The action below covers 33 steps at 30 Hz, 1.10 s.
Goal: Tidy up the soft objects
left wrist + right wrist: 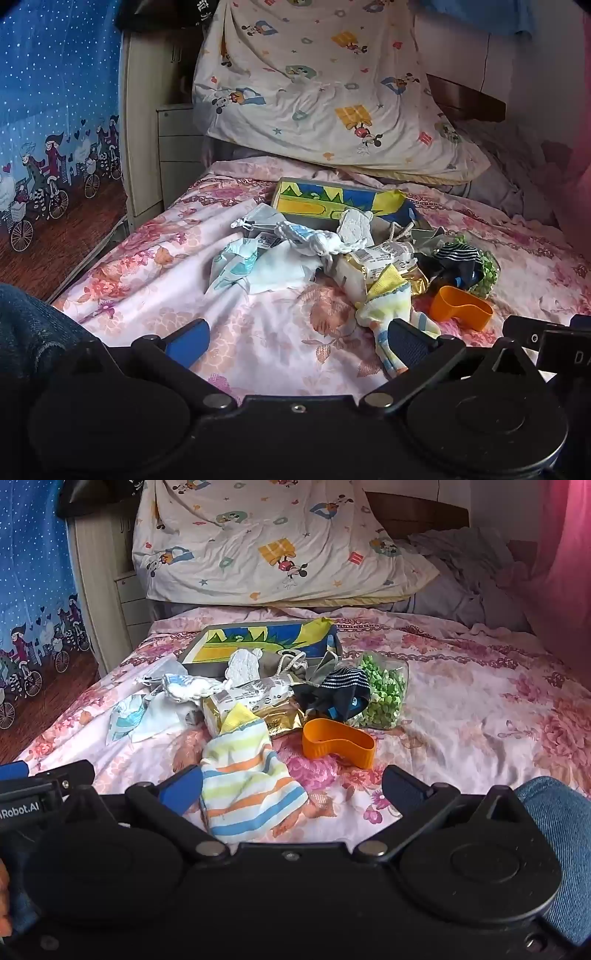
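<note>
A heap of soft things lies on the pink floral bed. A striped pastel sock lies nearest, also seen in the left wrist view. Behind it are a gold packet, a dark striped sock, white cloths, a knitted white-blue piece and an orange band. A grey box with a blue-yellow picture stands behind the heap. My left gripper is open and empty just short of the heap. My right gripper is open, the sock between its fingers.
A bag of green bits lies right of the dark sock. A Mickey-print pillow leans at the head of the bed. A cabinet and blue curtain stand left. Denim-clad knees flank the grippers.
</note>
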{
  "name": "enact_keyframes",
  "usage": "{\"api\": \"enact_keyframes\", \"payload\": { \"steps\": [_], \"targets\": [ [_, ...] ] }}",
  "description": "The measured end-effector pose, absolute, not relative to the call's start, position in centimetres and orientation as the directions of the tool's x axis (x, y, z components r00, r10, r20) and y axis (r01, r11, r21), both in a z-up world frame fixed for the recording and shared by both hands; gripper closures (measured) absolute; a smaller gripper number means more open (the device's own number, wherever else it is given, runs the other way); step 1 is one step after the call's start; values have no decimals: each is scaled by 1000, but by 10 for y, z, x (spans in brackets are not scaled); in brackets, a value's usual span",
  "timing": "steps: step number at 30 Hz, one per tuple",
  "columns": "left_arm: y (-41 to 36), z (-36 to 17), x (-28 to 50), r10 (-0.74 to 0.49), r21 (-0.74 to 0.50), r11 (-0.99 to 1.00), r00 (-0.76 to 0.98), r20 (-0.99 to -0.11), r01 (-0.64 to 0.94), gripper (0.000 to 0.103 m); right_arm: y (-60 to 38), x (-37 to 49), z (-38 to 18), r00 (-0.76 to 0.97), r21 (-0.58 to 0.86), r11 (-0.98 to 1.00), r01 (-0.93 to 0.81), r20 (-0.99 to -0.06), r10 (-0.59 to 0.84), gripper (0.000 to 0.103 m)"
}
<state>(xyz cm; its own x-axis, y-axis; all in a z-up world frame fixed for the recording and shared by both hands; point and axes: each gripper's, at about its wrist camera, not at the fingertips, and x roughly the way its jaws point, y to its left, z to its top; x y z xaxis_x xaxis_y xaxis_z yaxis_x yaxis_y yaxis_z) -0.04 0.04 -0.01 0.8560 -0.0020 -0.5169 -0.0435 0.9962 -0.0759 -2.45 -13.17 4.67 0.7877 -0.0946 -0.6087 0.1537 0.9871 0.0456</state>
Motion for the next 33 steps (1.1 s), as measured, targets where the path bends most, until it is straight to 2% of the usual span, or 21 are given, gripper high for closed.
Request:
{"api": "enact_keyframes", "payload": {
  "steps": [33],
  "targets": [
    [0, 0, 0, 1, -68, 997, 855, -519, -43, 1, -132, -25, 47, 790, 32, 987, 159, -604, -108, 1]
  ]
}}
